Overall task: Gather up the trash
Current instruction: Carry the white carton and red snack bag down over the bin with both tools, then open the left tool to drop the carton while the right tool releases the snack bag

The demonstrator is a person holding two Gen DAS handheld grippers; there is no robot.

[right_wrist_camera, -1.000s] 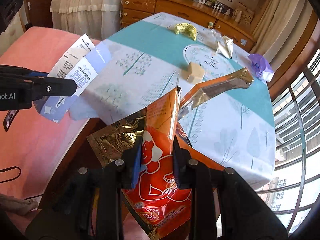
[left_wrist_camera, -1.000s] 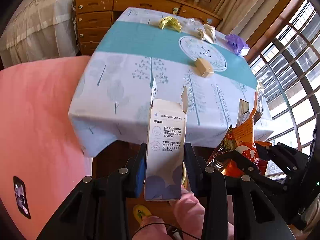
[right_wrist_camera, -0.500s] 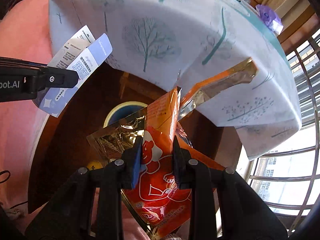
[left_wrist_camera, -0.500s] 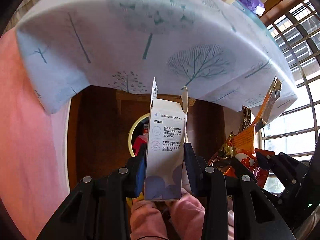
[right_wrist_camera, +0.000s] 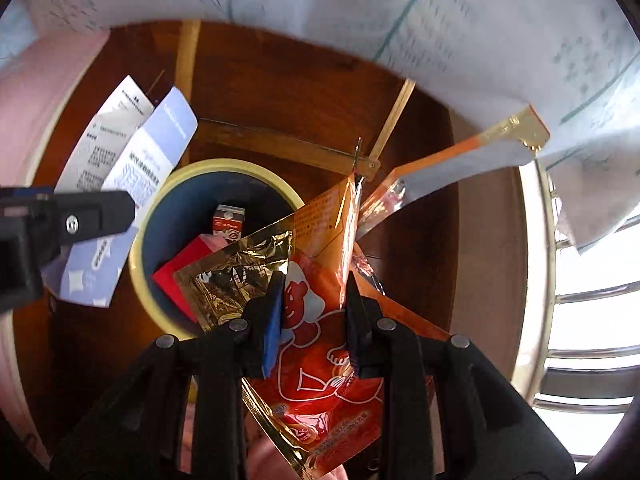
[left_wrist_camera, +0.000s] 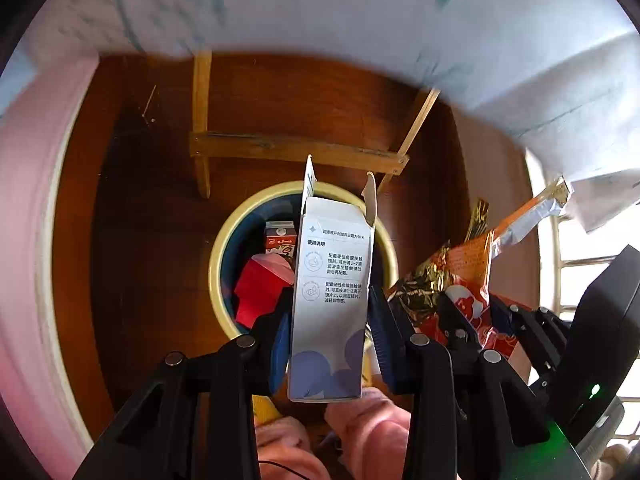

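My left gripper is shut on an open white and lavender carton, held upright over a round bin with a cream rim on the floor. The carton also shows in the right wrist view. My right gripper is shut on a torn orange and gold snack bag, just right of the bin. The bag shows in the left wrist view too. A red packet and a small red drink carton lie inside the bin.
The tablecloth's hanging edge fills the top of both views. Wooden table braces cross above the bin. A pink bed is at the left. Window bars are at the right. Dark wooden floor surrounds the bin.
Both grippers have tilted down and moved lower, from facing the table top to looking under the table at the bin. The carton and the bag stay gripped.
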